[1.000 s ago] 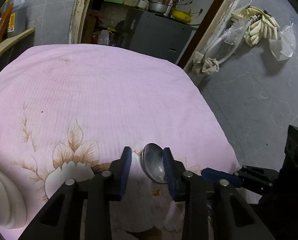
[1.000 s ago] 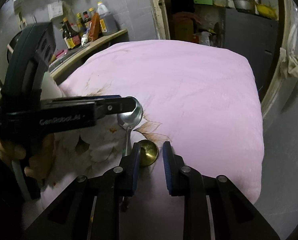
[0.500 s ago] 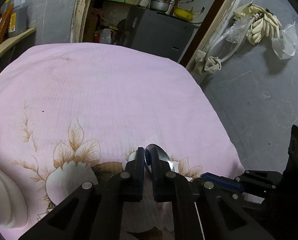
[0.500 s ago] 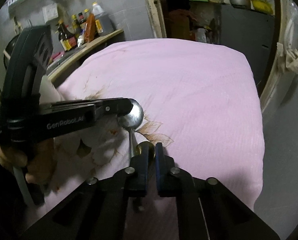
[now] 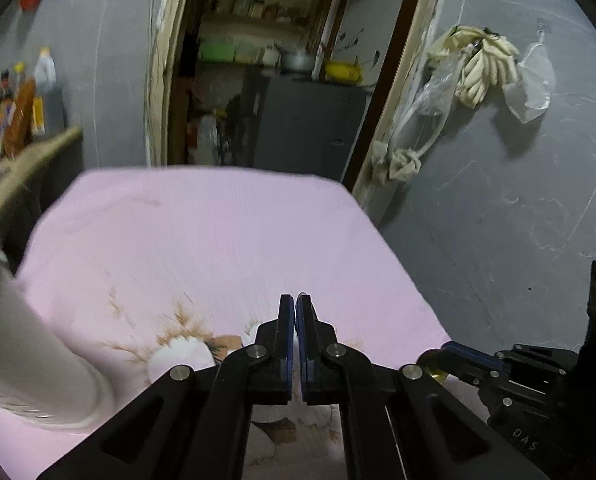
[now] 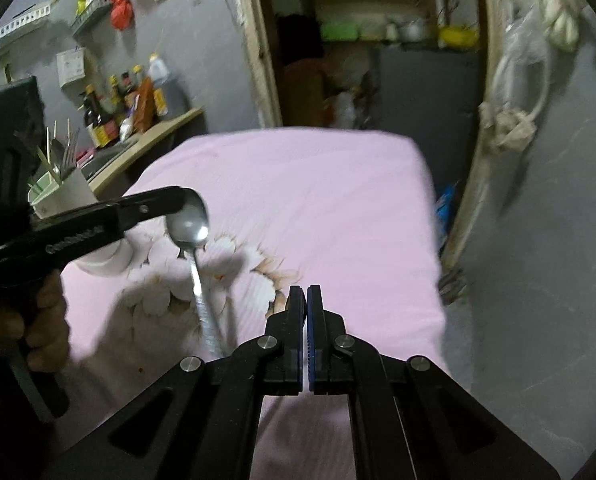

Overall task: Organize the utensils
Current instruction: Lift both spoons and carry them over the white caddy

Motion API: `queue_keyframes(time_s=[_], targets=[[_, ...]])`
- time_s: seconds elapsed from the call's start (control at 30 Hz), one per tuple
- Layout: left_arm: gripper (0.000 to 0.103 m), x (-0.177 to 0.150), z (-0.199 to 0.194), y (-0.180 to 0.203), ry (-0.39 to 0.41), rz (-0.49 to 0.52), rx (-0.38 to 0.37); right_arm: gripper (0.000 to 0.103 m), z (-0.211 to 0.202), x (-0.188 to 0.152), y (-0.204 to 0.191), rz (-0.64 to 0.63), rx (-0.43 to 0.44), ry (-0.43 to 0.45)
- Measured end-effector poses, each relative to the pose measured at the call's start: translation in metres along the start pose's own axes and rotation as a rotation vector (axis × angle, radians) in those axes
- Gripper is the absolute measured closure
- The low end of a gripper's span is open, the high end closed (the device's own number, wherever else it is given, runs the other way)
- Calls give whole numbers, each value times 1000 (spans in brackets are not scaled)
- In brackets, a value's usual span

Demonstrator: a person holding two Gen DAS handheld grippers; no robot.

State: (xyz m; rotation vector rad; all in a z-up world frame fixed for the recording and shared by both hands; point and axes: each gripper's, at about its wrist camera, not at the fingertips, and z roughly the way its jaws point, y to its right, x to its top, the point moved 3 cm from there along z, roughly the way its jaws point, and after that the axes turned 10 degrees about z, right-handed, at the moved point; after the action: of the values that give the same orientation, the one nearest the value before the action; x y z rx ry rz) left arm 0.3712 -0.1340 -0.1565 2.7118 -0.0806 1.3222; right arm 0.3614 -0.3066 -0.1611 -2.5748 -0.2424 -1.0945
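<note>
The left tongs (image 5: 296, 305) are clamped on the bowl of a steel spoon (image 6: 190, 226), which is held in the air above the pink cloth (image 5: 218, 232) covering the desk, with its handle slanting down toward the right tongs (image 6: 306, 295). In the left wrist view only a thin edge of the bowl is seen between the blue pads (image 5: 286, 320). The right tongs are pressed almost together; a brass-coloured piece (image 5: 433, 368) is glimpsed at their tips in the left wrist view, but what it is cannot be told. A white holder (image 6: 74, 196) with forks and sticks is seen standing on the cloth at the left, behind the left tongs. Bottles (image 6: 126, 100) are lined up on a shelf (image 6: 166, 128) beyond.
</note>
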Motion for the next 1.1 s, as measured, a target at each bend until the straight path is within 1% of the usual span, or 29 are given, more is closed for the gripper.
queue_keyframes(time_s=[0.1,0.2,0.3,0.37,0.5,0.7,0.9,1.1], targets=[[101,7,-20,1,49,32,41,101,-19,10,-13,-17,-37,97],[101,13,-46,0,103,61,92,101,-42,25,-34,-52,-81,208],[101,21,-73,-6,150,72,132,101,-64,42,-58,-86,-104,300],[101,29,-90,-12,180,80,154,101,-80,53,-75,-111,-113,365],[101,43,-126,-32,231,88,190,101,-106,74,-111,-139,-93,465],[101,59,-178,-74,297,92,279,101,-125,95,-164,-162,-48,561],[101,61,-217,-115,352,94,376,101,-130,110,-218,-172,-2,645],[101,60,-246,-163,402,33,445,101,-126,123,-257,-137,39,734]])
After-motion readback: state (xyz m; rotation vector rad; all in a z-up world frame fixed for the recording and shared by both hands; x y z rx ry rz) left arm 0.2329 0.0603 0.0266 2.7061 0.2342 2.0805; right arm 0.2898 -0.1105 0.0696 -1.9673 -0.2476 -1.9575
